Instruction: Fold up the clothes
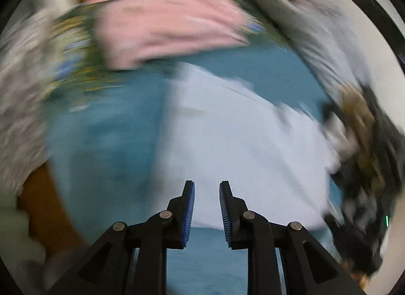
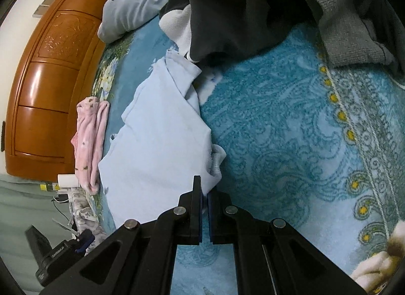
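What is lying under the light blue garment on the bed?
The light blue garment lies on the teal patterned bedspread, which shows around its edges. Anything directly beneath it is covered.

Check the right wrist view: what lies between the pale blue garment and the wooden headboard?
A folded pink garment lies between the pale blue garment and the wooden headboard, on the blue bedspread.

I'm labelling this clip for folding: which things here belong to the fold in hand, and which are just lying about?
In the job:
- pale blue garment, spread on the bed
- right gripper, shut on its corner
- left gripper, open above it

Lying about:
- pink garment
- dark clothes pile
- grey knit
- wooden headboard
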{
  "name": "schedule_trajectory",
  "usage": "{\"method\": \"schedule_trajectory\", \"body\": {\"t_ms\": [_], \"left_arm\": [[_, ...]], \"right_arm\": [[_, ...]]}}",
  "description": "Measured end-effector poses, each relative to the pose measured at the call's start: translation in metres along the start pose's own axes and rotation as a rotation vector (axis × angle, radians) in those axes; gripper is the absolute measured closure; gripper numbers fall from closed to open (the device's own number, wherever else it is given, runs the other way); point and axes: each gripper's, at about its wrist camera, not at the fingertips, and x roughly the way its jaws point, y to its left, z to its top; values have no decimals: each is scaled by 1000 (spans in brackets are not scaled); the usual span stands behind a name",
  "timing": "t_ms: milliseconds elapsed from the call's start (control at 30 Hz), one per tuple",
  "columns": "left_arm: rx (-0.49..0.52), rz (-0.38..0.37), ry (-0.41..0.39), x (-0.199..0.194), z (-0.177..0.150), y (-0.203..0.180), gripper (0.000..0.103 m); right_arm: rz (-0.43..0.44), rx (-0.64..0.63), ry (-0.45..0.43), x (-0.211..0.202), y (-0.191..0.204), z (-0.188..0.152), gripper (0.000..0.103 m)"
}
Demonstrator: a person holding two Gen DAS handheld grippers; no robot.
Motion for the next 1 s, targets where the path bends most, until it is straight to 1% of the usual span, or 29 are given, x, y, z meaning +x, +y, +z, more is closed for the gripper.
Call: {"method": "schedule_trajectory", "body": {"t_ms": [100,167,200,267,300,333,400,467,500,533,567,667,767,800,867,933,1000], "left_arm": [[103,-61,77,35,-12,-49,80],[93,-71,109,55,-18,-58,80],[89,-65,124,60,-20,-60,80],[90,-64,183,73,-26,-58,80],[96,-77,191,76,-29,-55,80],[103,-94,193,77,-32,-51,80],[104,-146,172,71,-35,-40,80],[42,-213,160,60,-35,-21,80],[-2,-255,147,53,-31,-12,80],[-40,-295,116,44,-25,-2,80],[-58,-315,74,32,-20,7,80],[-62,-307,-48,-8,-2,29,80],[-104,-311,-146,-44,13,58,80],[-123,-317,-173,-51,18,69,80],[-165,-335,-229,-69,22,92,80],[-213,-360,-268,-78,24,112,79],[-271,-384,-298,-79,25,129,76]], "right_arm": [[31,28,-8,-5,1,2,100],[49,36,-14,-10,3,3,100],[50,30,-15,-11,5,3,100],[37,2,-16,-13,11,3,100],[28,-14,-15,-14,15,2,100],[20,-23,-13,-13,17,2,100],[7,-26,-3,-11,22,3,100],[-8,-32,-5,-10,28,5,100],[-16,-38,-6,-9,31,5,100],[-30,-50,-7,-7,35,7,100],[-55,-67,-5,-5,42,9,100],[-121,-119,0,1,67,15,100],[-176,-180,4,10,101,15,100],[-185,-214,-6,13,118,11,100],[-181,-284,-23,15,149,7,100],[-145,-390,-36,18,190,-4,100],[-96,-545,-34,21,238,-28,100]]}}
